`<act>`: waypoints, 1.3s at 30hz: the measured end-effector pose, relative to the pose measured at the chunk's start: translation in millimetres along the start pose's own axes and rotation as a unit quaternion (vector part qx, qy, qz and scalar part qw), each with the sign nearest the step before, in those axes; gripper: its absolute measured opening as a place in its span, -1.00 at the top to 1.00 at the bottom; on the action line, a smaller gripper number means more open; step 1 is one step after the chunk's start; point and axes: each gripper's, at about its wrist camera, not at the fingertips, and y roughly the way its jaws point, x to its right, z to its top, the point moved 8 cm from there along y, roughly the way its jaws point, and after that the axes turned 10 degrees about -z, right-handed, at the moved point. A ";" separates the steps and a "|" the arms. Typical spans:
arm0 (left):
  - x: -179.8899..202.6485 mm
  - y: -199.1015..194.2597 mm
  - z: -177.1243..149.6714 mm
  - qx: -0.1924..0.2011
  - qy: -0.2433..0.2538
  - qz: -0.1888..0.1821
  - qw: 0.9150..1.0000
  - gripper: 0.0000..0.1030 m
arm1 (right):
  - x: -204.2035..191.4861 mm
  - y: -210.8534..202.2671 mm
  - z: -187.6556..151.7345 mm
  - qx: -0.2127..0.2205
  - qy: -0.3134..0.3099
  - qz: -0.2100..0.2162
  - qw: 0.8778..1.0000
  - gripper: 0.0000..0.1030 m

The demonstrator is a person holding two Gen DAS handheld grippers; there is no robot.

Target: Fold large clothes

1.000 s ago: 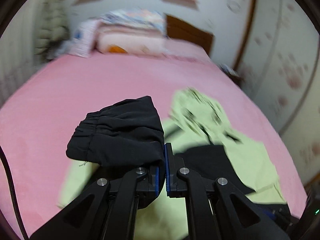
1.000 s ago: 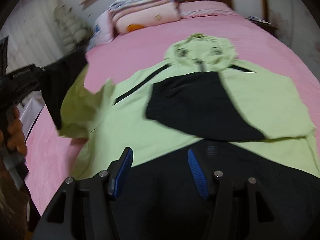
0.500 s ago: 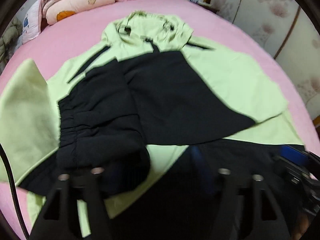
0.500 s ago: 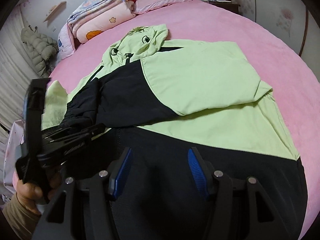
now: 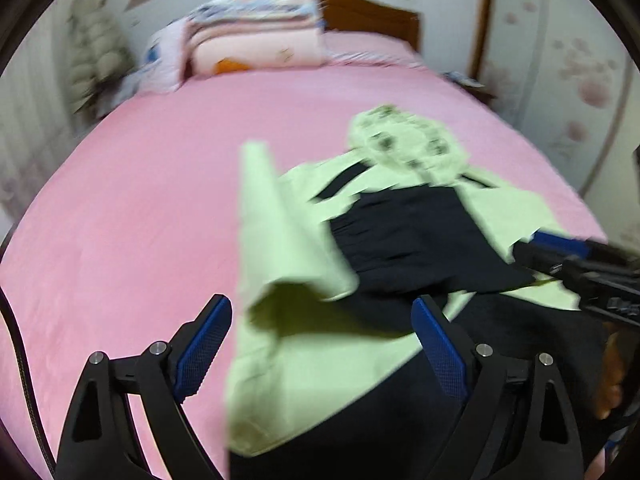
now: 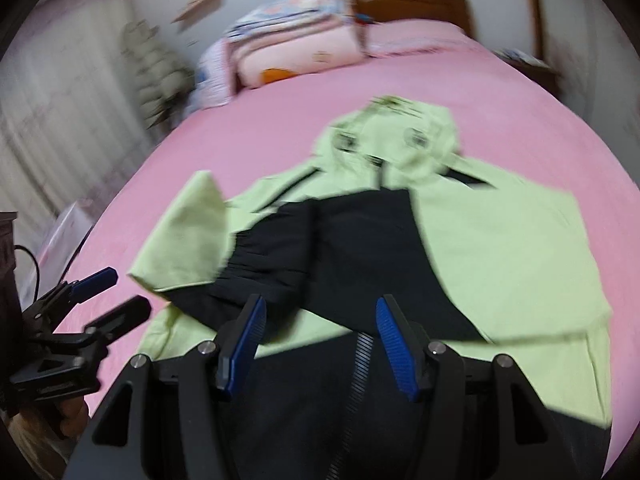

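Now, leftmost in the right wrist view: left gripper (image 6: 114, 292) over bare pink bed (image 6: 280, 120), jaws opening, nothing between them, presumably letting go so the sleeve stays put

Next, green-and-black hooded jacket (image 6: 500, 248) lying flat mid-bed, hood toward the headboard; left sleeve (image 6: 272, 268) folded in across the chest, dark cuff beside the zip, green upper part humped rather than flat, likely wanting a smoothing

Then right gripper (image 6: 320, 336) above the black hem, about half open, holding nothing, seemingly poised for the next fold

Far side: right sleeve already folded across the chest, so apparently bottom-up fold remaining
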 end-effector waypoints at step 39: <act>-84.4 62.7 -33.4 -0.066 -0.127 0.018 0.990 -0.76 | -107.5 123.5 -19.0 -0.067 -0.323 -0.069 0.941 0.83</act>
